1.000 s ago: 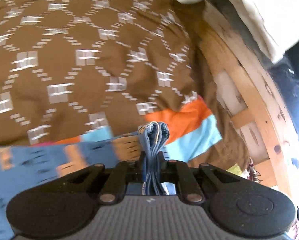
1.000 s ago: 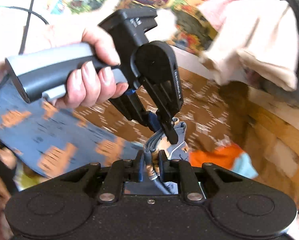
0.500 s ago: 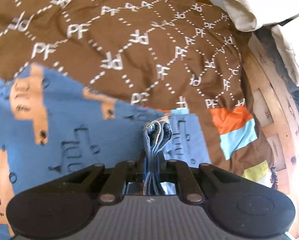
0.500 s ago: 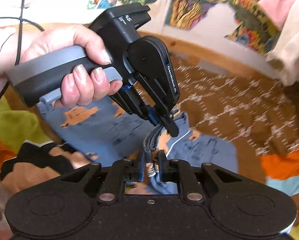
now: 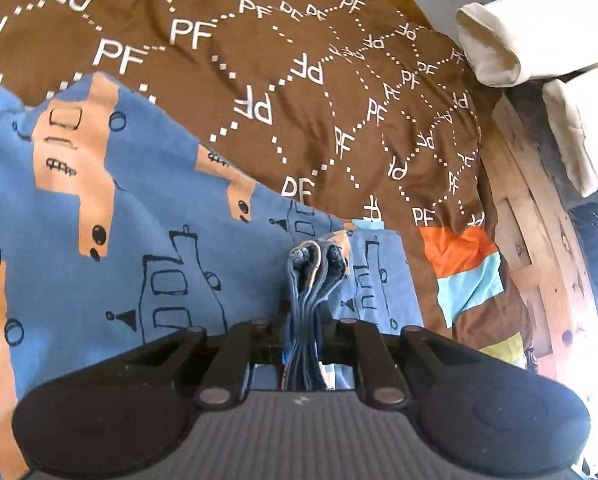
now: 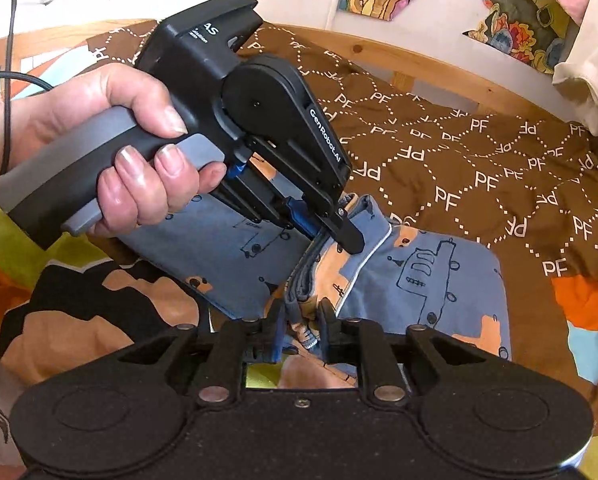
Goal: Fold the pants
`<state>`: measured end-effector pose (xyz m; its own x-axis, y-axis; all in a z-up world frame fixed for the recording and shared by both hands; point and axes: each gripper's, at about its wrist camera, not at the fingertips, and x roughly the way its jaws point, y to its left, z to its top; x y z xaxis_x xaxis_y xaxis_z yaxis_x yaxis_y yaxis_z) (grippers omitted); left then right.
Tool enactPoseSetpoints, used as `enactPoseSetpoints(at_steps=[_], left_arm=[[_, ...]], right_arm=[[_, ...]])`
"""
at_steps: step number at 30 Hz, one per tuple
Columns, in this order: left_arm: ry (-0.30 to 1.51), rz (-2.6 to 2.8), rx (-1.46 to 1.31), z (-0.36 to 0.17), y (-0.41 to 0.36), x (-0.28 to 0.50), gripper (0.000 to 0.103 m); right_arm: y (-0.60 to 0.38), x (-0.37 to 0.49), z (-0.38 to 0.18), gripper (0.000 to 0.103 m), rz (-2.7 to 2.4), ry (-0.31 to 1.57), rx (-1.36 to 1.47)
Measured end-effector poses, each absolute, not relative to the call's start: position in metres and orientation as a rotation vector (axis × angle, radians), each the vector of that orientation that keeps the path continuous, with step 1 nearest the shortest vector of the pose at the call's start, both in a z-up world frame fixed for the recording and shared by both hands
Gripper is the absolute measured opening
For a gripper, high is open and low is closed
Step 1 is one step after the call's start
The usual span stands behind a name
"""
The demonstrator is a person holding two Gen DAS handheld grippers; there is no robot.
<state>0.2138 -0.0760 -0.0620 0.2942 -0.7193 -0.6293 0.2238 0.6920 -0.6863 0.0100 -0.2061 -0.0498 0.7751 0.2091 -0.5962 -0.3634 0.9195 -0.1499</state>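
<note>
Left gripper (image 5: 303, 326) is clamping a bunched stack of pants (image 5: 139, 248) edges between its fingers, and right gripper (image 6: 302, 322) is pinching the same bunch just beside it, with the left hand (image 6: 111, 152) gripping the left tool's handle. From both grips the blue pants with orange patches are spreading out over the brown blanket (image 5: 299, 80). The blanket is running to the wooden bed frame (image 5: 539, 240) at the bed's right edge, where cream cloth (image 5: 511, 44) is hanging.

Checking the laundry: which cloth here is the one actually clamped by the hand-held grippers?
The blue pants with orange vehicle prints; their bunched edge sits in both. The cream garments hang untouched.
</note>
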Motion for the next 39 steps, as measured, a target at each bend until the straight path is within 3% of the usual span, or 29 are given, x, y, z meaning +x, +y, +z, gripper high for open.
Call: enactPoseSetpoints(at_steps=[13, 22, 32, 34, 39], left_arm=[[1.124, -0.647, -0.553, -0.062, -0.075, 0.214, 0.014], [1.126, -0.636, -0.538, -0.06, -0.076, 0.212, 0.014], [1.131, -0.633, -0.533, -0.06, -0.077, 0.214, 0.014], [1.129, -0.633, -0.518, -0.059, -0.078, 0.214, 0.013], [1.107, -0.638, -0.463, -0.05, -0.081, 0.21, 0.011]], right_arm=[[-0.201, 0.017, -0.055, 0.043, 0.277, 0.627, -0.327], [-0.194, 0.02, -0.054, 0.046, 0.261, 0.604, -0.354], [-0.184, 0.015, -0.059, 0.029, 0.263, 0.592, -0.439], [-0.182, 0.015, -0.06, 0.017, 0.25, 0.595, -0.461], [-0.188, 0.016, -0.055, 0.014, 0.239, 0.604, -0.416]])
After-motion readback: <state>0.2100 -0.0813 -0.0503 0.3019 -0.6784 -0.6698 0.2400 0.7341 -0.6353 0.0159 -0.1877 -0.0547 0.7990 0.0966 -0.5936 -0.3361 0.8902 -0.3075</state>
